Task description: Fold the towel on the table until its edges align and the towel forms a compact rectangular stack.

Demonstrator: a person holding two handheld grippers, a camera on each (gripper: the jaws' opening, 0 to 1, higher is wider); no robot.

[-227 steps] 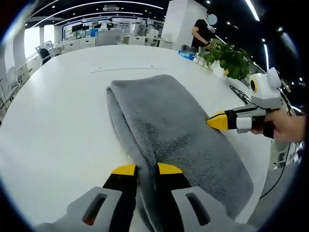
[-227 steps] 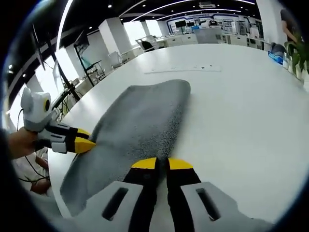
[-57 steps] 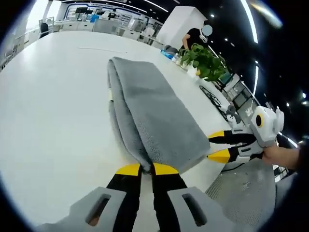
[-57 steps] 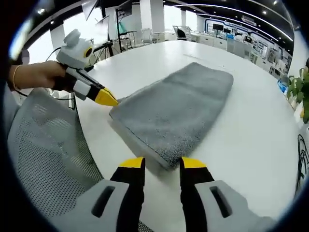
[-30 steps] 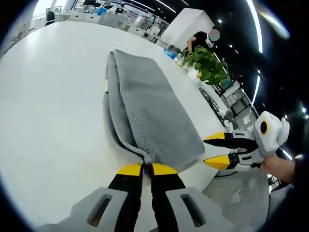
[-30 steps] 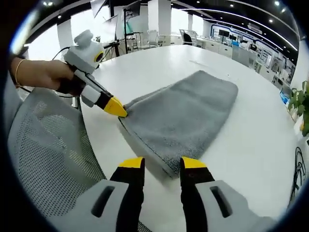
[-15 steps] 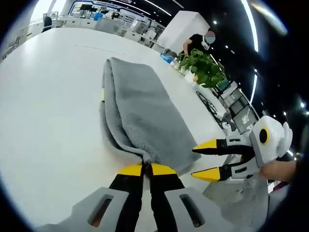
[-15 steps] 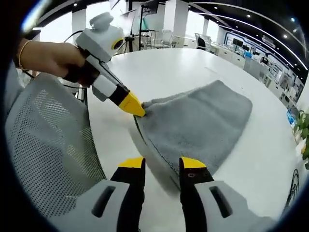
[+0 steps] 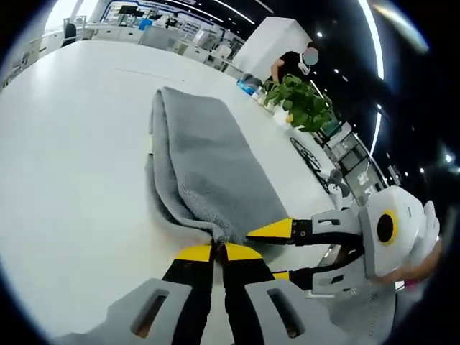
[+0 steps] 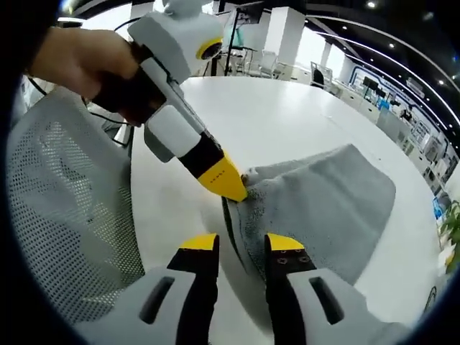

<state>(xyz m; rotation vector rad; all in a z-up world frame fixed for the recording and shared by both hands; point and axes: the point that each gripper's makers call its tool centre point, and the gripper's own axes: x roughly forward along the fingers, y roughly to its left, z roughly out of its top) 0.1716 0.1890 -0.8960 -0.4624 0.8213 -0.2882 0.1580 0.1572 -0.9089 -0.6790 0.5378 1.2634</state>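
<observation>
On table [image 9: 65, 144] | L gripper [image 9: 212, 251] clamped on towel [image 9: 205, 165] corner | R gripper [image 10: 241, 243] jaws apart

My left gripper [image 9: 219, 251]: jaws pinched tight on towel [image 9: 208, 169] corner. My right gripper [image 10: 241, 242]: jaws parted, straddling towel's near edge, close beside left. Hand [image 10: 86, 61] grips left handle.

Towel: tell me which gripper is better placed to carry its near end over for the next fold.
Left. The left gripper is shut on the gray towel's near corner, which is lifted off the white table. The right gripper is open beside the same end, holding nothing.
</observation>
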